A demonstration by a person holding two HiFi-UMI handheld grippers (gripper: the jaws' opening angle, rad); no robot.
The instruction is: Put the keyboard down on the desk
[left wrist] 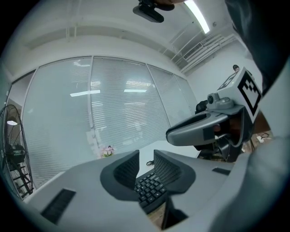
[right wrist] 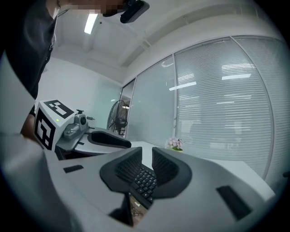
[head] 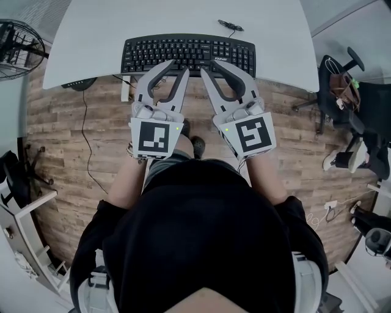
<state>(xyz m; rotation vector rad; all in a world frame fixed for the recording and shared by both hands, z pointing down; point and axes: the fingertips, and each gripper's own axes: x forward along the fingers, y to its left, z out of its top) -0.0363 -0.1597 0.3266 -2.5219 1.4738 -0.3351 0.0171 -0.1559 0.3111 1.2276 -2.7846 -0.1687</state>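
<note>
Hovering the left gripper (head: 178,66) and right gripper (head: 211,65) over the near edge of the black keyboard (head: 183,49) on the desk (head: 183,15), I see both released, jaws slightly apart on nothing.

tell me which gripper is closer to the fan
Left. The left gripper sits at the keyboard's near edge, on the side toward the fan. The right gripper is beside it at the same edge, farther from the fan.

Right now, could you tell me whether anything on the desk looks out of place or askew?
Only mildly: the keyboard lies square but right at the desk's near edge, and floor shows just beneath its front, so it may overhang slightly.
</note>
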